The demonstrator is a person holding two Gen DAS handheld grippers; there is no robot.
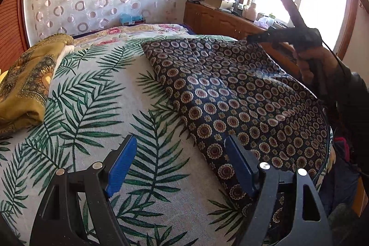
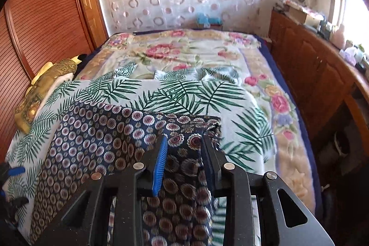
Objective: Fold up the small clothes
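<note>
A dark navy cloth with round flower medallions (image 1: 242,93) lies on the palm-leaf sheet (image 1: 96,93) on the bed. My left gripper (image 1: 182,158) is open and empty, just above the cloth's near left edge. My right gripper (image 2: 184,151) has the cloth's far right corner (image 2: 184,140) between its jaws, which stand partly apart, and the cloth (image 2: 96,135) spreads left from there. In the left wrist view the right gripper (image 1: 251,38) shows at the cloth's far corner, held by a hand.
A folded mustard-yellow patterned cloth (image 1: 27,80) lies at the bed's left edge, also in the right wrist view (image 2: 46,84). A floral blanket (image 2: 184,50) covers the far bed. A wooden cabinet (image 2: 311,66) runs along the right, a slatted wardrobe (image 2: 41,15) on the left.
</note>
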